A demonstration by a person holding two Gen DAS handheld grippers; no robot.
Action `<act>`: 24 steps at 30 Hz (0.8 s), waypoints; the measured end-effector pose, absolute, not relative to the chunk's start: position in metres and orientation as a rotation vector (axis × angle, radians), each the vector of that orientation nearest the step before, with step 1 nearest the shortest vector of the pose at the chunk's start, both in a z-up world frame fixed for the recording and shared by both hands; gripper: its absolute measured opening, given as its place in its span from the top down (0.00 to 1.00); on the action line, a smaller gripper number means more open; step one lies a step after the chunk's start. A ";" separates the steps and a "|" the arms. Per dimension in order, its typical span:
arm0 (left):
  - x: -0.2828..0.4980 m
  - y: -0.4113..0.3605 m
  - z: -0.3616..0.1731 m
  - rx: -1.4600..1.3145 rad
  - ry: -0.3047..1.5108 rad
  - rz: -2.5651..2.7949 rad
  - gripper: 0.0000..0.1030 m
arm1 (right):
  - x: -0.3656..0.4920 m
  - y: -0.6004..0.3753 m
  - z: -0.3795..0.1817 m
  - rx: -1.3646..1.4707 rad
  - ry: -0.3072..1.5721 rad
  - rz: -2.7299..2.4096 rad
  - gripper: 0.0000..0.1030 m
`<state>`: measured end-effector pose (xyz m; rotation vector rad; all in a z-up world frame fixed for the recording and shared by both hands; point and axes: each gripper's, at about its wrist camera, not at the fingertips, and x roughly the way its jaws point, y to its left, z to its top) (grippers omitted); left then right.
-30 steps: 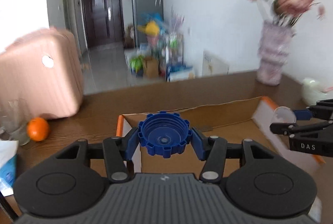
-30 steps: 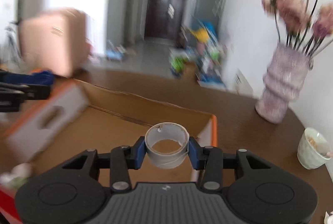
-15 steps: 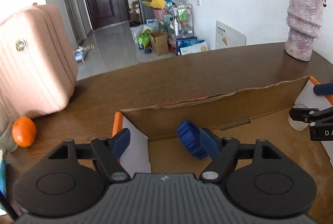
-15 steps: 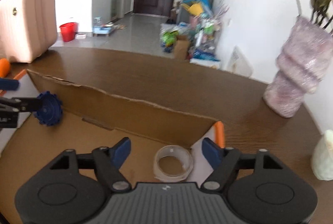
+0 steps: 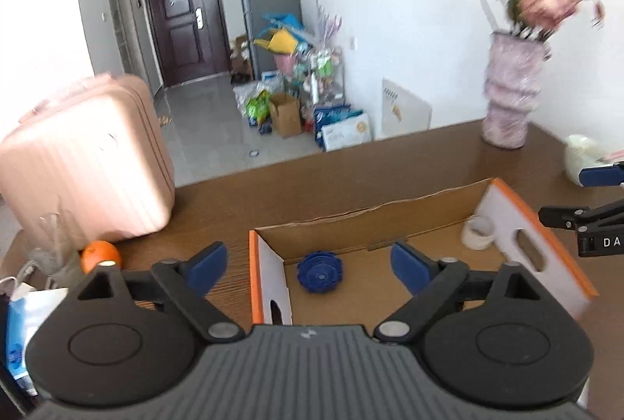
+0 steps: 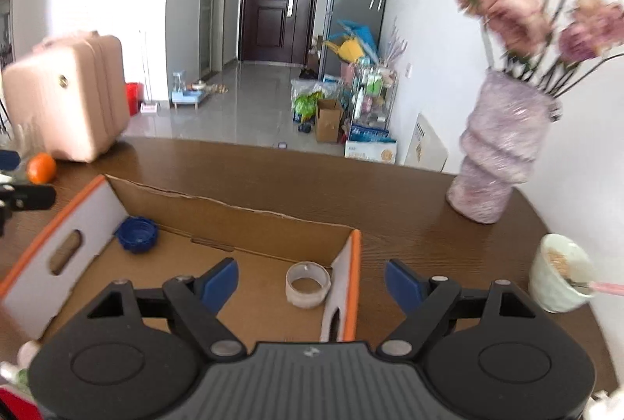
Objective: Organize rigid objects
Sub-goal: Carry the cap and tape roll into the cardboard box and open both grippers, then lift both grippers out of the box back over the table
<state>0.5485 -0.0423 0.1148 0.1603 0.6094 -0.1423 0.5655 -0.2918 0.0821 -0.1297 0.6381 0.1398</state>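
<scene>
Low in the frame, the cardboard box (image 5: 518, 221) held a blue cap (image 5: 320, 271) and a tape roll (image 6: 307, 284) on its floor, well apart; both tools, left (image 5: 310, 266) and right (image 6: 312, 281), gaped empty above it.

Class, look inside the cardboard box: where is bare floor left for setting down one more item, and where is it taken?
Free: the box floor between the blue cap and the tape roll. Taken: the cap's far left corner and the roll's spot against the right end wall. Bare tabletop also lies between box and vase.
</scene>
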 end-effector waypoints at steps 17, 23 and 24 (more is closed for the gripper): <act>0.352 -0.017 0.145 0.133 0.448 -0.110 0.00 | 0.361 -0.283 0.124 -0.052 0.397 0.162 0.03; 0.275 -0.006 0.108 0.171 0.304 -0.103 0.00 | 0.276 -0.270 0.103 -0.035 0.278 0.190 0.00; 0.262 -0.004 0.099 0.177 0.284 -0.083 0.00 | 0.245 -0.266 0.090 -0.040 0.244 0.194 0.00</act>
